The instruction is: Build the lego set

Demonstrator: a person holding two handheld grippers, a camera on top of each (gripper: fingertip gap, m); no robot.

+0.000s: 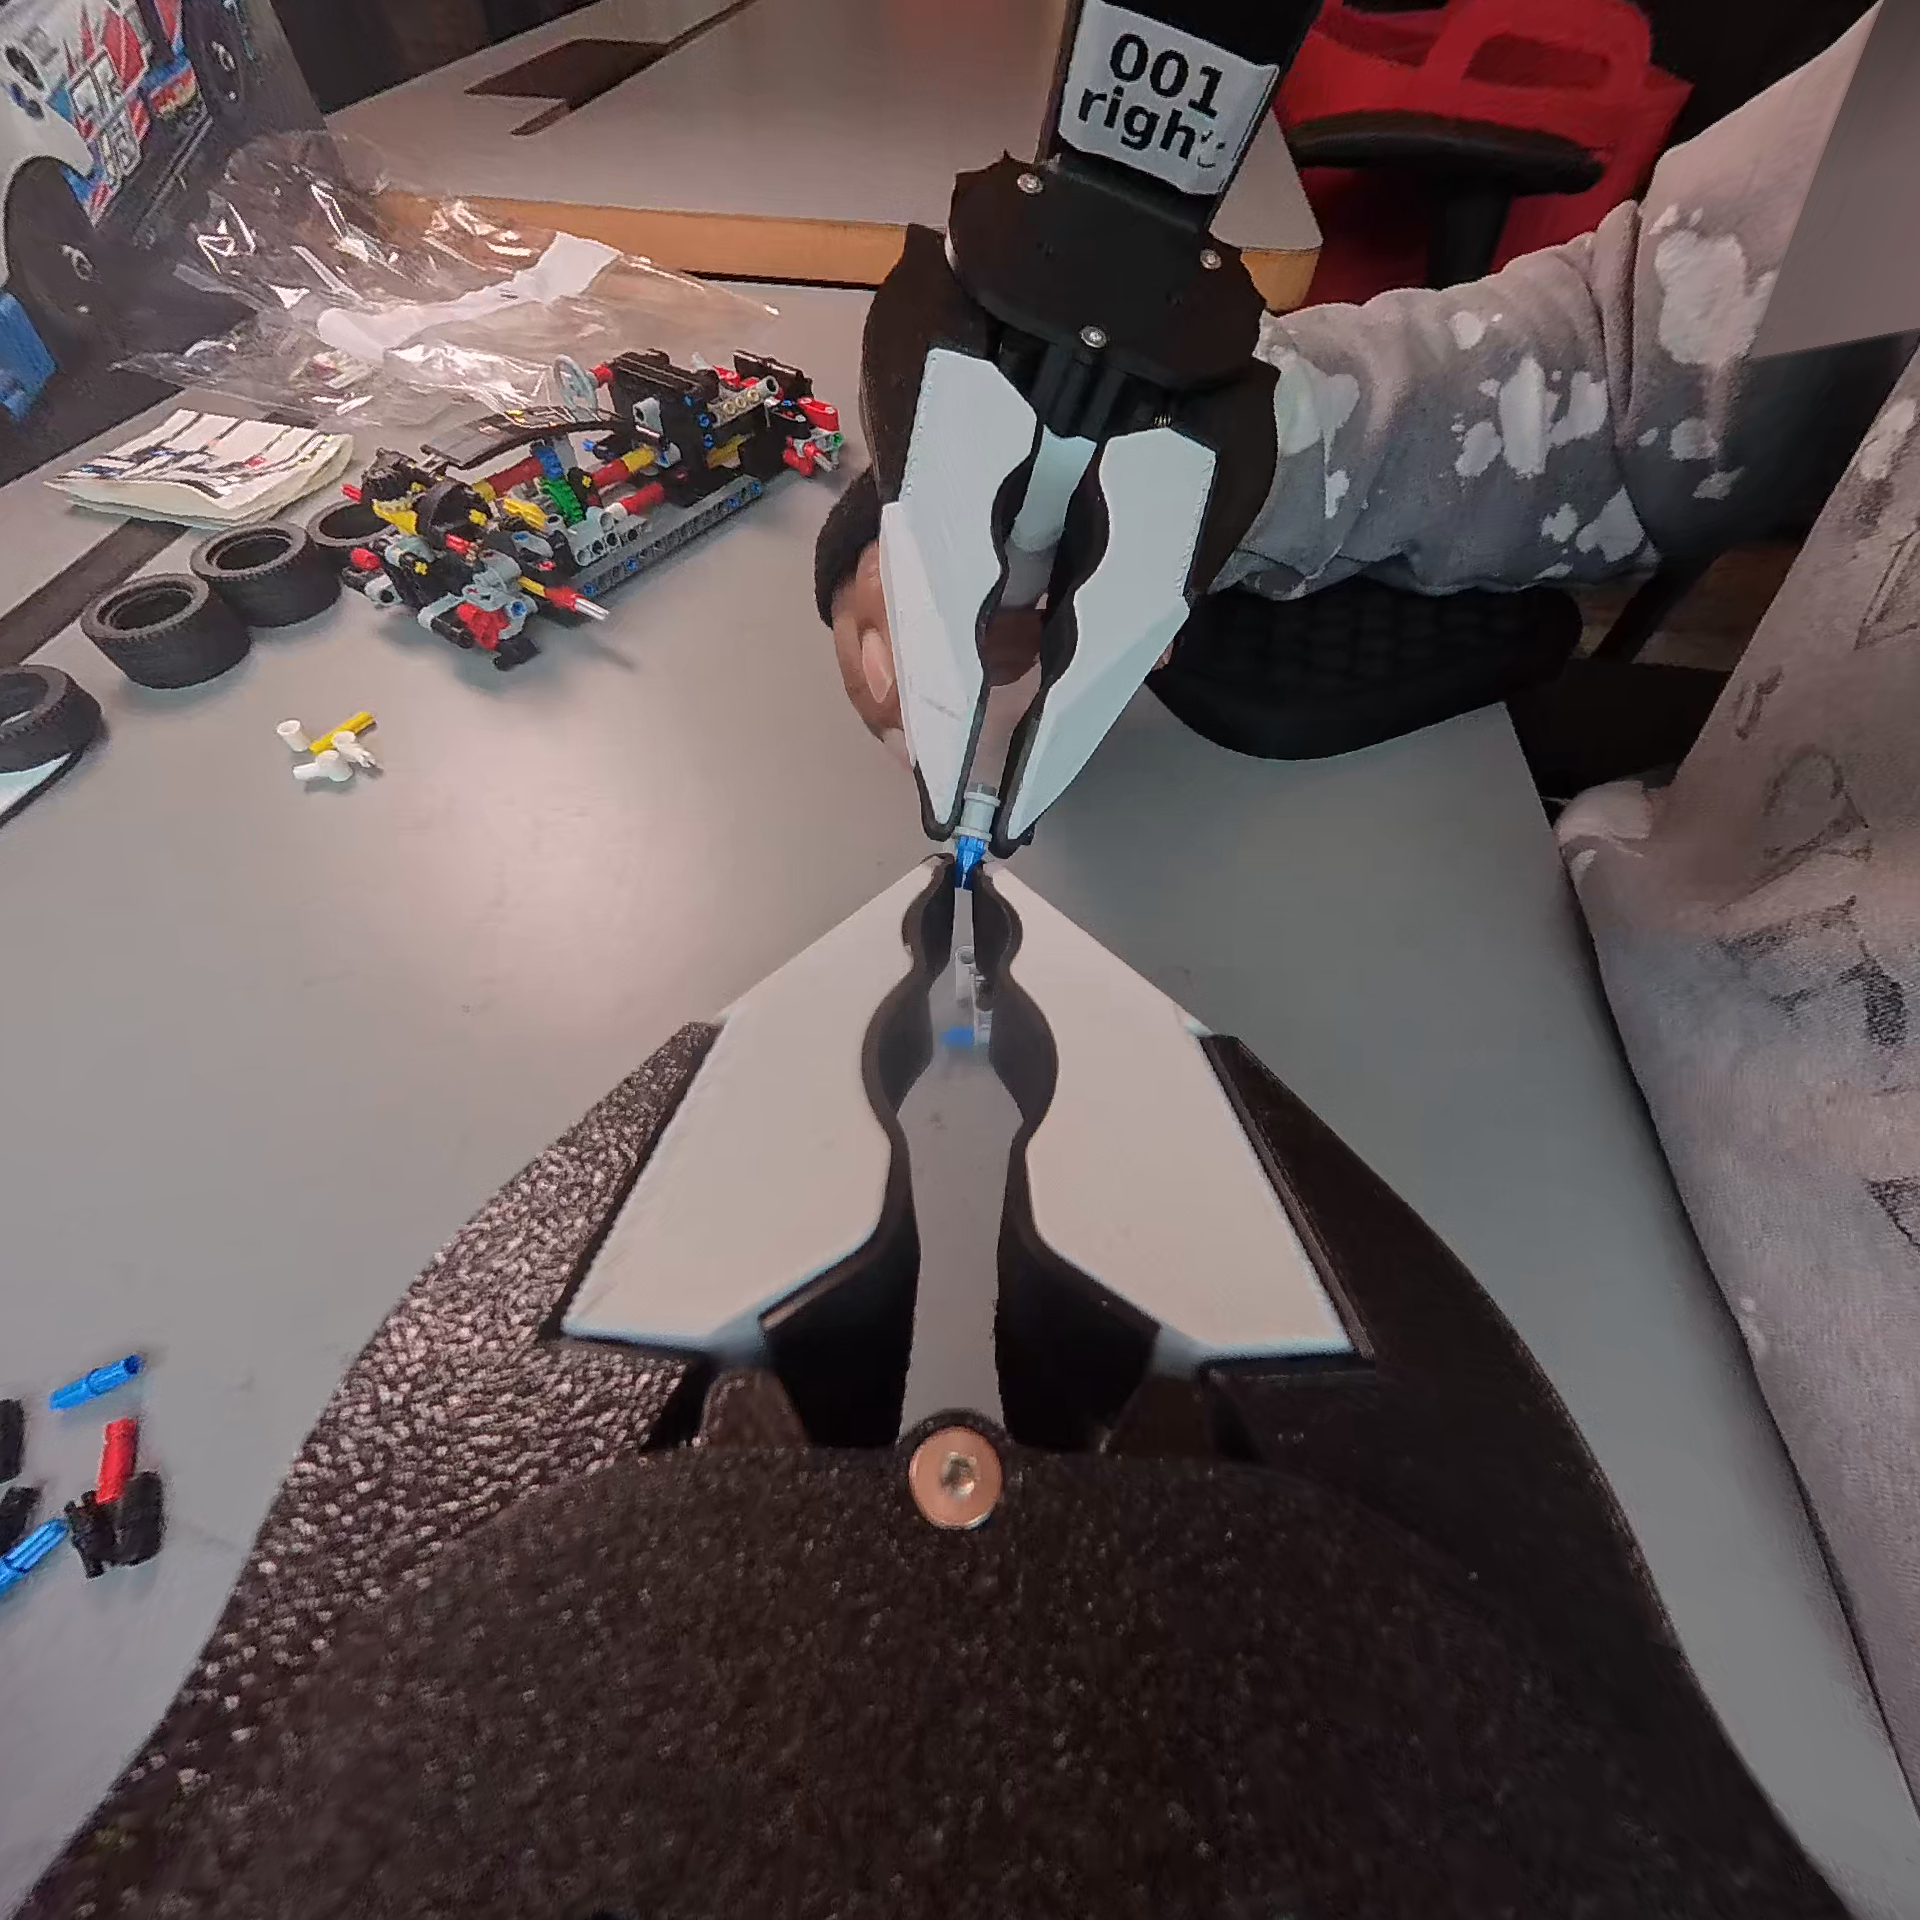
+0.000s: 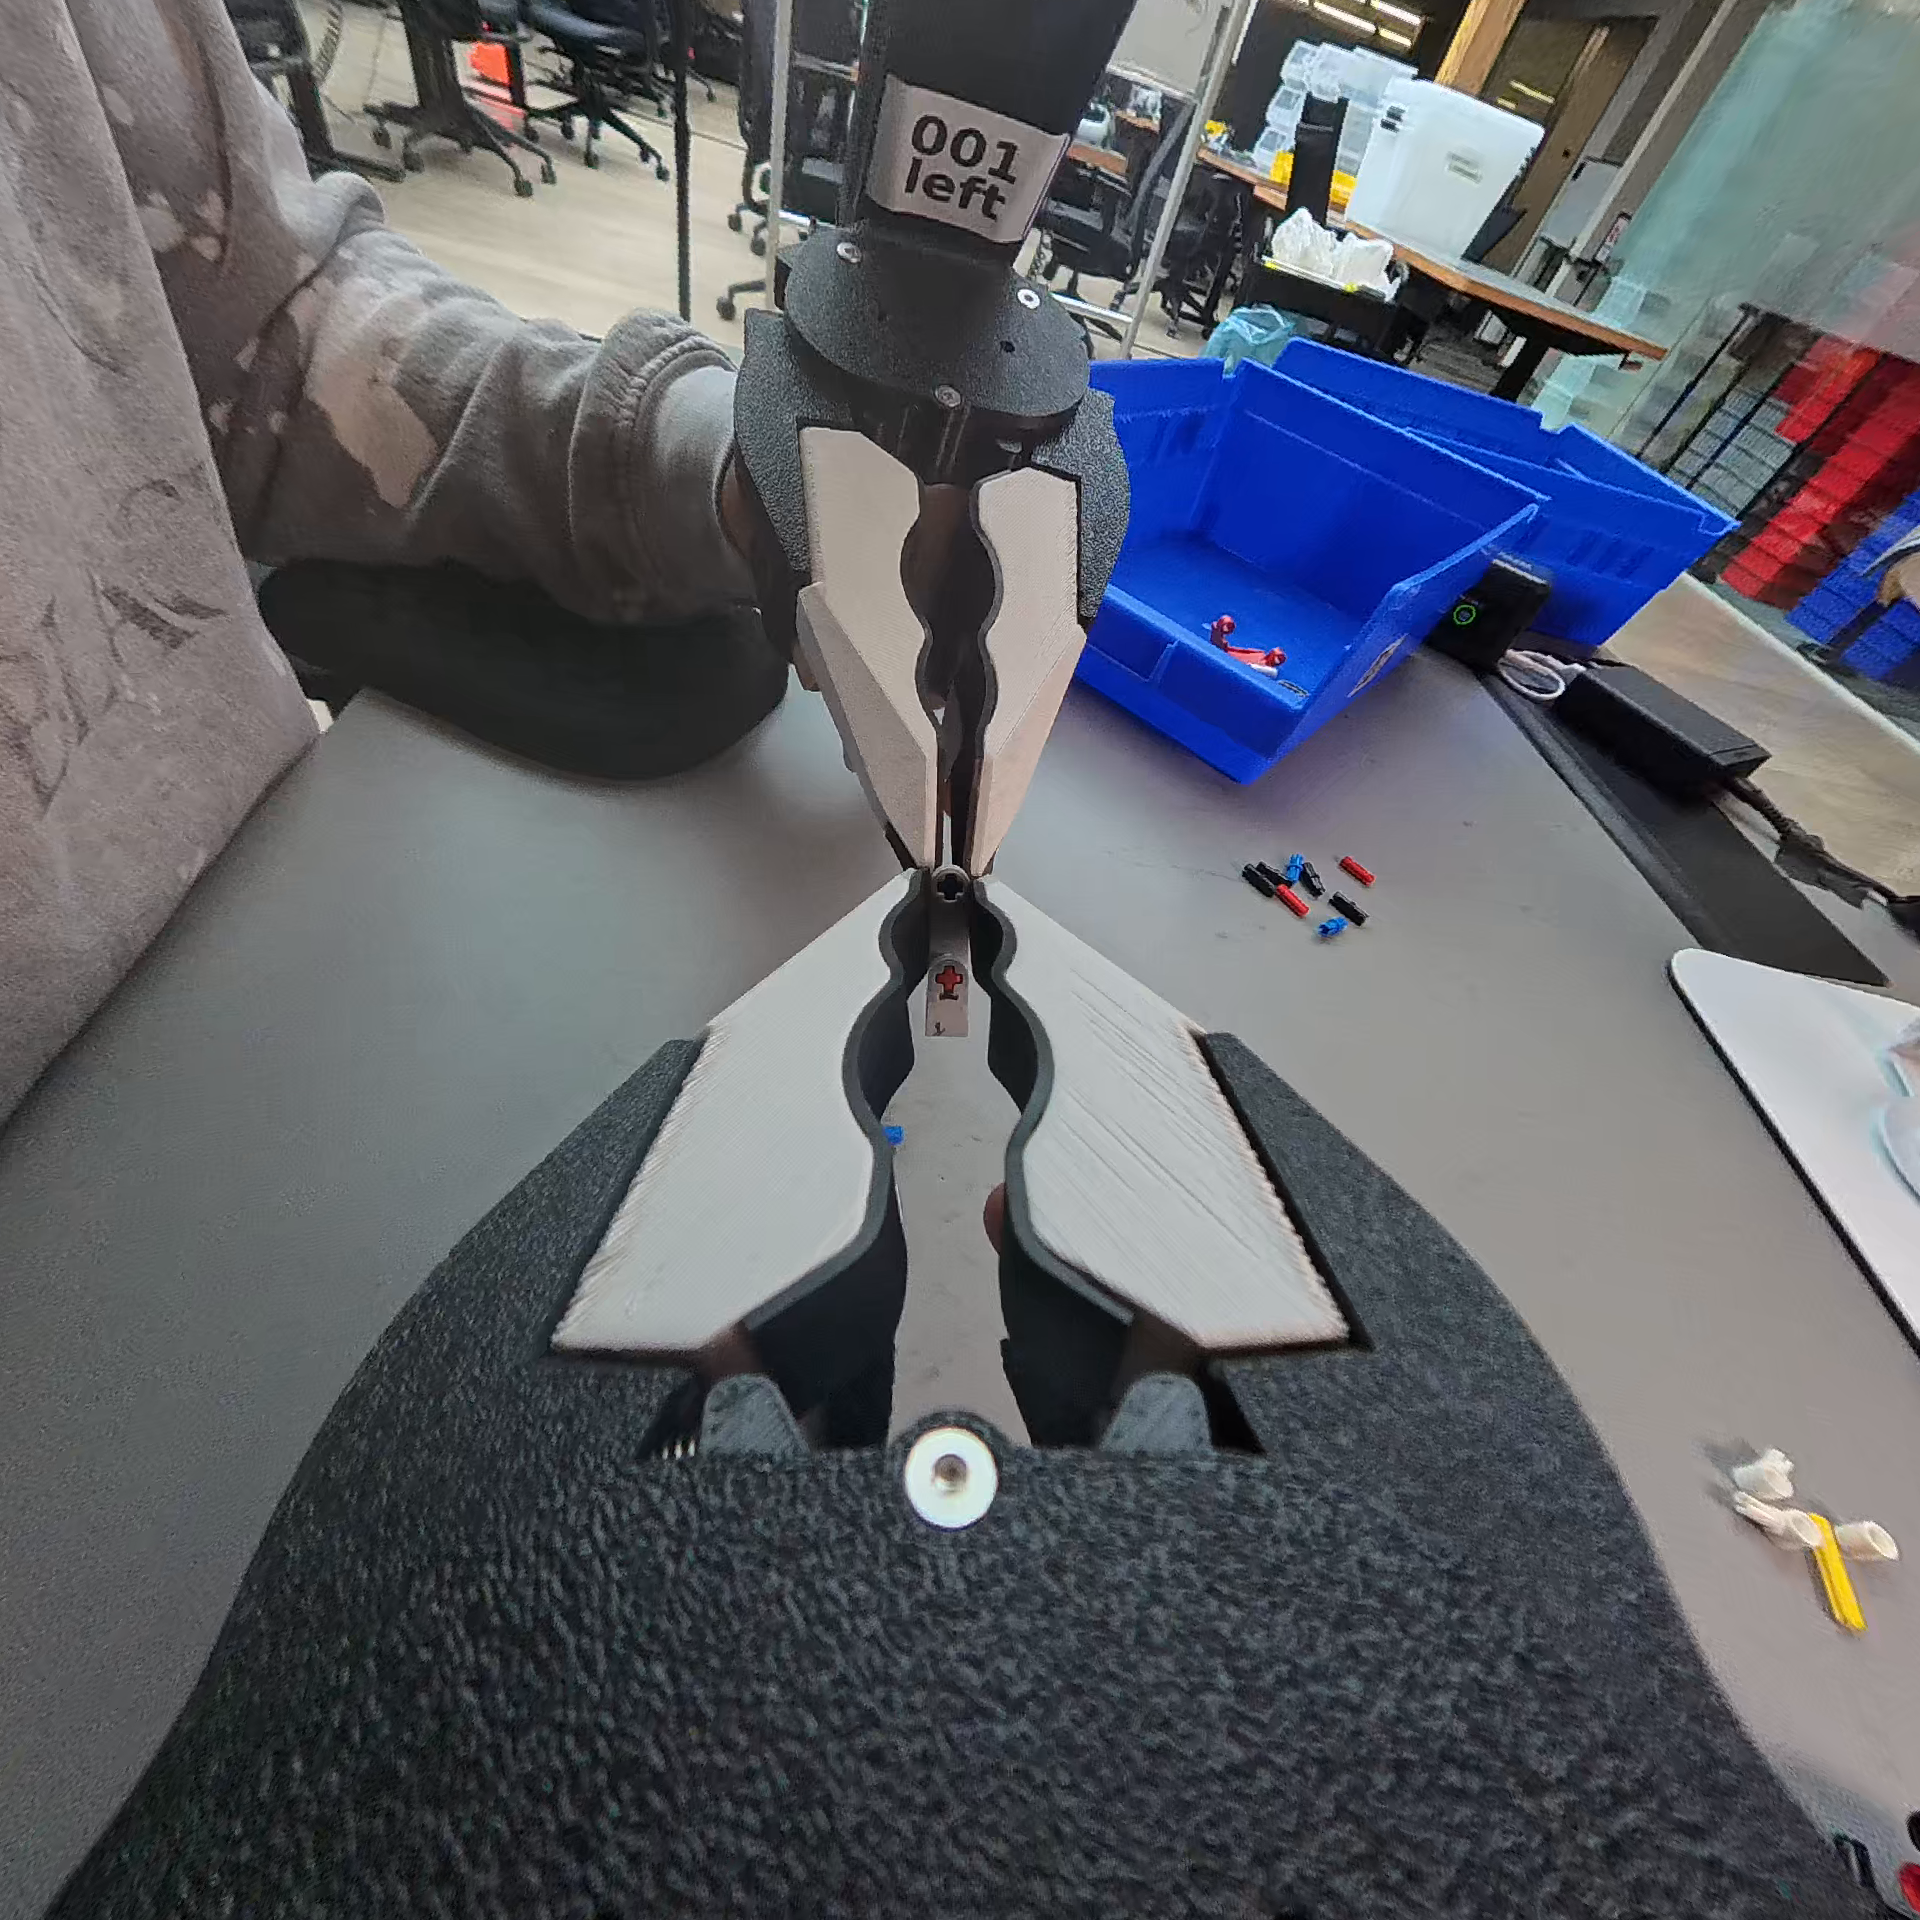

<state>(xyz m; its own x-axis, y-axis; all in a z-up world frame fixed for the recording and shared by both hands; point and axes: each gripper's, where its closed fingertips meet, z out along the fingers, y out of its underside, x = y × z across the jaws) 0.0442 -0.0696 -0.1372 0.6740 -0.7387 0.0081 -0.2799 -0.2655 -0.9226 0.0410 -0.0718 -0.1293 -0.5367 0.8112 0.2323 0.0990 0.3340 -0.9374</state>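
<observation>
My left gripper (image 1: 961, 871) and right gripper (image 2: 948, 883) meet tip to tip above the grey table (image 1: 520, 1039). The left gripper is shut on a small blue pin (image 1: 966, 854). The right gripper (image 1: 977, 821) comes in from above and is shut on a small light grey piece (image 1: 980, 803), which touches the pin's end. In the right wrist view the grey piece (image 2: 948, 940) shows a cross hole at its end and a red axle end (image 2: 948, 980) lower down. The left gripper (image 2: 951, 852) points down at it.
A partly built car chassis (image 1: 592, 499), black tyres (image 1: 166, 629), clear bags (image 1: 416, 301) and a sticker sheet (image 1: 208, 473) lie far left. Loose white and yellow parts (image 2: 1808, 1527) and blue, red and black pins (image 2: 1309, 894) lie nearby. Blue bins (image 2: 1299, 561) stand behind. Left and right tips are no more than a few centimetres apart.
</observation>
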